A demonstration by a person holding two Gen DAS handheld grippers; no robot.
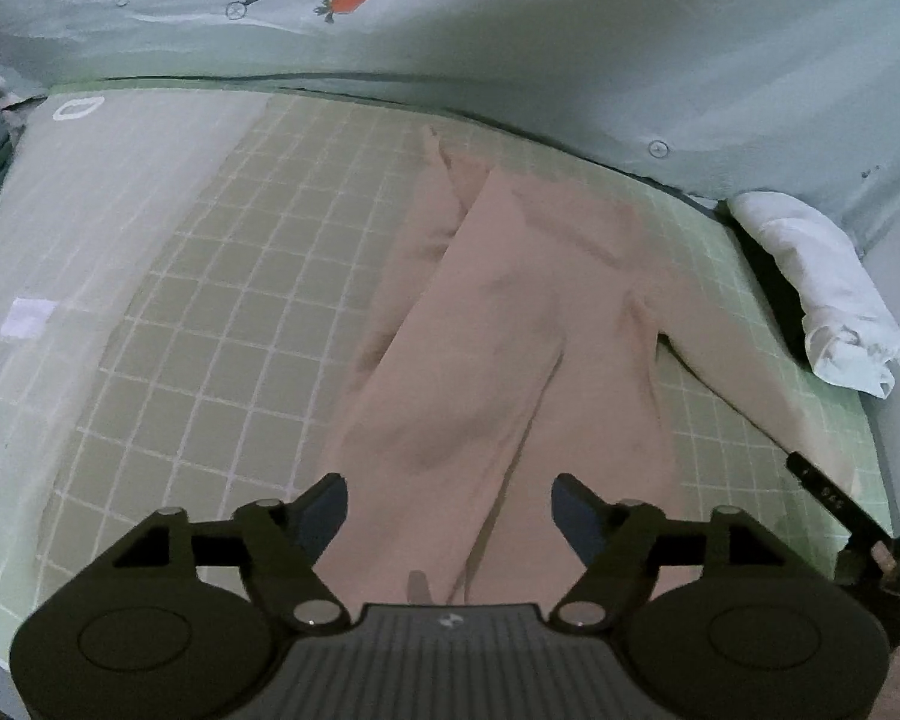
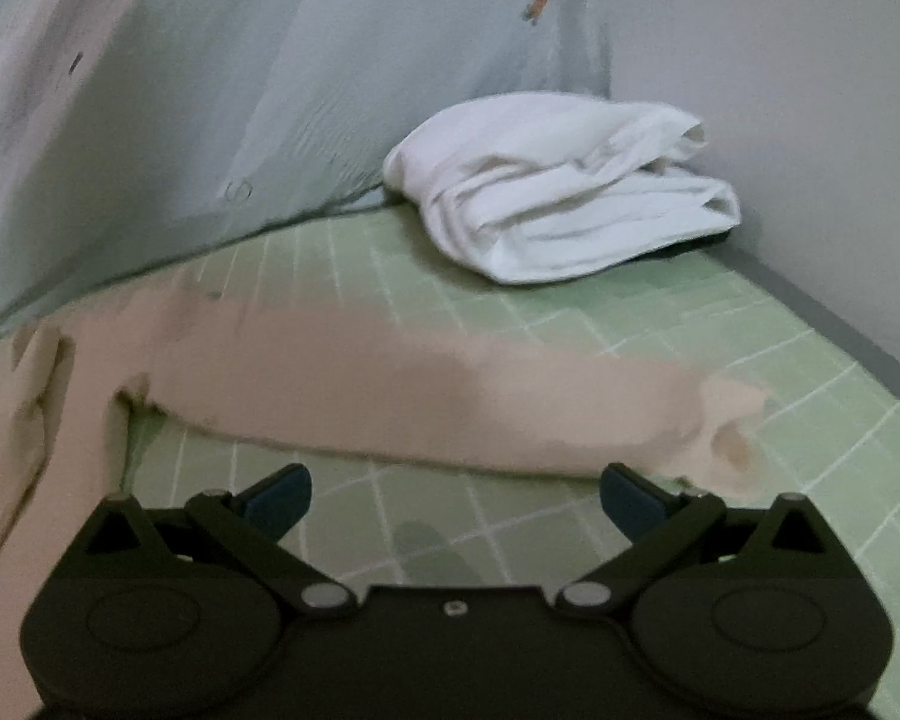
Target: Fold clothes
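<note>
A pale pink long-sleeved garment (image 1: 510, 348) lies flat on the green checked sheet (image 1: 222, 312), its left side folded over the body. One sleeve (image 2: 426, 396) stretches out to the right. My left gripper (image 1: 450, 510) is open just above the garment's near hem, holding nothing. My right gripper (image 2: 456, 495) is open over bare sheet just in front of the outstretched sleeve, near its cuff (image 2: 732, 420), holding nothing. The right gripper's body shows at the edge of the left wrist view (image 1: 870, 534).
A folded white garment (image 1: 822, 294) sits at the bed's far right corner, also in the right wrist view (image 2: 570, 192). A grey-green quilt with carrot prints (image 1: 510, 36) is heaped along the far side. A grey wall (image 2: 780, 120) borders the right edge.
</note>
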